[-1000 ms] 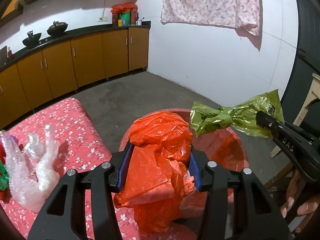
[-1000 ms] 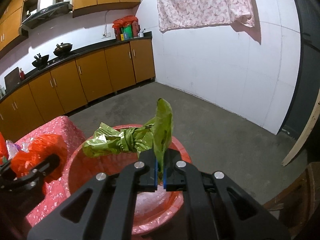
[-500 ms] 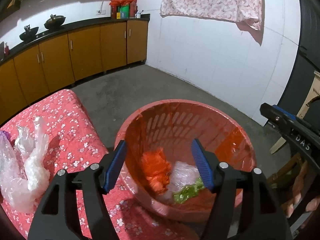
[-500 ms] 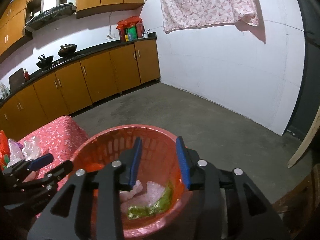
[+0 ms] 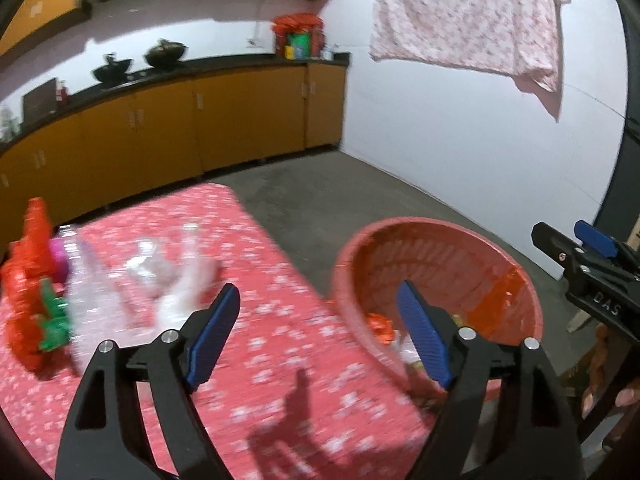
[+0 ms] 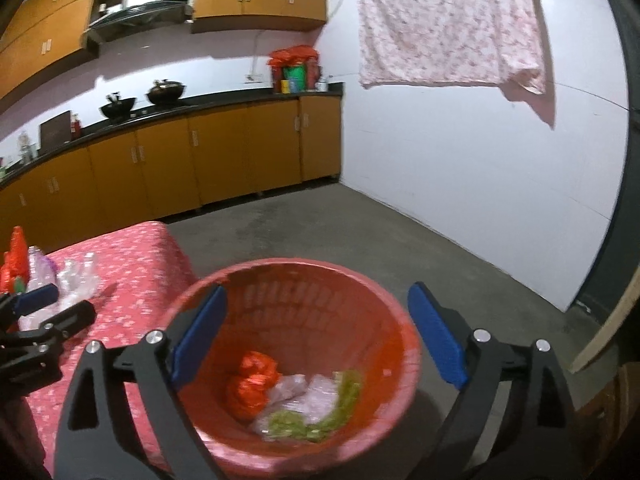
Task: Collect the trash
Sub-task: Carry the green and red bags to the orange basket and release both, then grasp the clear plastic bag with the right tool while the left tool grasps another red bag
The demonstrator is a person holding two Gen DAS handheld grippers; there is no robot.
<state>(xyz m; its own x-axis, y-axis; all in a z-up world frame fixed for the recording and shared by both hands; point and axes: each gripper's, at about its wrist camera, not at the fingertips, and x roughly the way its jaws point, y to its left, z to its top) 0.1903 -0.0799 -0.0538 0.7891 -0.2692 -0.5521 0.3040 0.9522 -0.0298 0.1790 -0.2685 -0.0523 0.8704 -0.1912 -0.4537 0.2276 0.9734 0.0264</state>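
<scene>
A red plastic basket point(image 6: 304, 268) stands on the floor beside the table and also shows in the left wrist view point(image 5: 432, 228). In it lie an orange bag point(image 6: 252, 384), clear plastic point(image 6: 304, 396) and a green wrapper point(image 6: 320, 416). My right gripper point(image 6: 316, 340) is open and empty above the basket. My left gripper point(image 5: 318, 332) is open and empty over the table's right edge. On the table lie a clear plastic bag point(image 5: 176, 280) and red and green wrappers point(image 5: 32, 292), blurred.
The table has a red flowered cloth point(image 5: 260, 360). Orange kitchen cabinets point(image 6: 200, 156) line the back wall. A pink cloth point(image 6: 448, 24) hangs on the white wall. A wooden plank point(image 6: 604, 324) leans at the right. The floor is bare concrete point(image 6: 400, 236).
Both grippers opened; the orange bag and green wrapper fell into the basket. My left gripper has since swung left toward the table, and the right jaws opened wider.
</scene>
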